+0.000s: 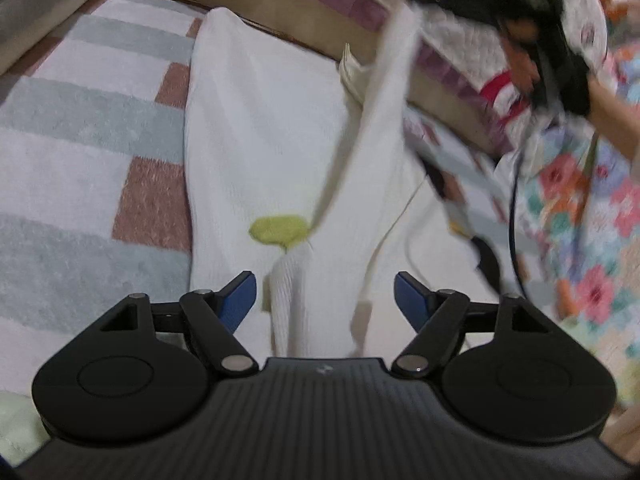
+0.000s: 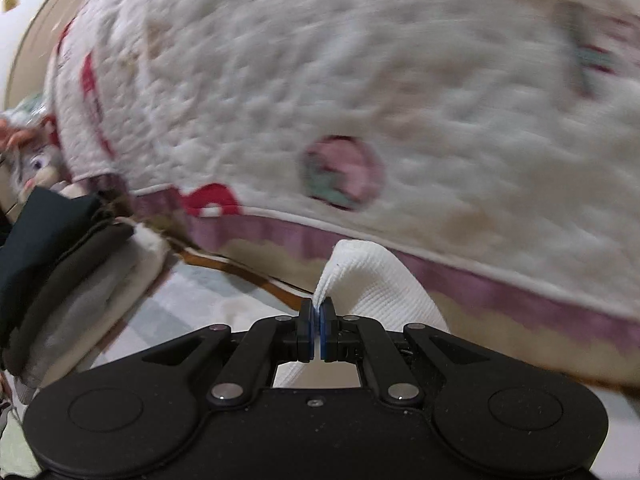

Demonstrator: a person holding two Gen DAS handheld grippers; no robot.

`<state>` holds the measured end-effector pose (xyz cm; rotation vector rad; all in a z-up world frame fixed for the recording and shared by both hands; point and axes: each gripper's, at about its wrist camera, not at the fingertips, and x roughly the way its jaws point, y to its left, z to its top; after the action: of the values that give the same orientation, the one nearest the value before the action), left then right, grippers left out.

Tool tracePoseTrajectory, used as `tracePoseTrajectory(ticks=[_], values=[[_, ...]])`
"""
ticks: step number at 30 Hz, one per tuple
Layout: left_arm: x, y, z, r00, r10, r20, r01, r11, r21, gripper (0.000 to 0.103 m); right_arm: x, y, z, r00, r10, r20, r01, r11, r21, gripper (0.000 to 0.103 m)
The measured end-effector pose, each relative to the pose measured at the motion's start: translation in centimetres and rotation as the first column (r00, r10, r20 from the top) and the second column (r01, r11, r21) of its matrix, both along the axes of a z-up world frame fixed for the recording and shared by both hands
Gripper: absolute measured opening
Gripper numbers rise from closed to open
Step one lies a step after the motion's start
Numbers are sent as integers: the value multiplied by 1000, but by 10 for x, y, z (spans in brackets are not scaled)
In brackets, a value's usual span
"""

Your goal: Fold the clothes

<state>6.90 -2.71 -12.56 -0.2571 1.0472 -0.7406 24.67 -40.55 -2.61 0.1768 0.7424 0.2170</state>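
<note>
Nearest the left camera, the left gripper (image 1: 324, 290) stands with its blue pads wide apart and nothing between them, just above the near end of the white knit garment (image 1: 260, 136). That garment is the largest thing ahead of it, lying flat on the striped blanket (image 1: 88, 152), which stretches off to the gripper's left. Up and to the right, one strip of the cloth rises, blurred, toward the right gripper (image 1: 532, 40). In the right wrist view, the right gripper (image 2: 318, 322) pinches a corner of that white garment (image 2: 372, 280) tightly between closed pads, with a quilted cover (image 2: 360, 80) filling the space ahead. A small yellow-green patch (image 1: 278, 230) sits just ahead of the left pads. By my reading, the fold is only starting: one edge is lifted, while the body remains spread and no crease is laid.
</note>
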Motion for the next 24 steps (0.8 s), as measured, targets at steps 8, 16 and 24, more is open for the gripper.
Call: tracePoseTrajectory(ticks=[8, 16, 24], values=[[-4, -5, -15, 999, -21, -33, 23, 997, 79, 51, 54, 52, -32, 990, 135, -37, -134, 991, 16, 4], [-17, 49, -9, 988, 84, -127, -99, 988, -118, 6, 76, 48, -70, 995, 93, -30, -91, 993, 71, 4], [-16, 52, -11, 985, 85, -149, -101, 989, -106, 6, 91, 91, -83, 988, 153, 8, -153, 985, 82, 5]])
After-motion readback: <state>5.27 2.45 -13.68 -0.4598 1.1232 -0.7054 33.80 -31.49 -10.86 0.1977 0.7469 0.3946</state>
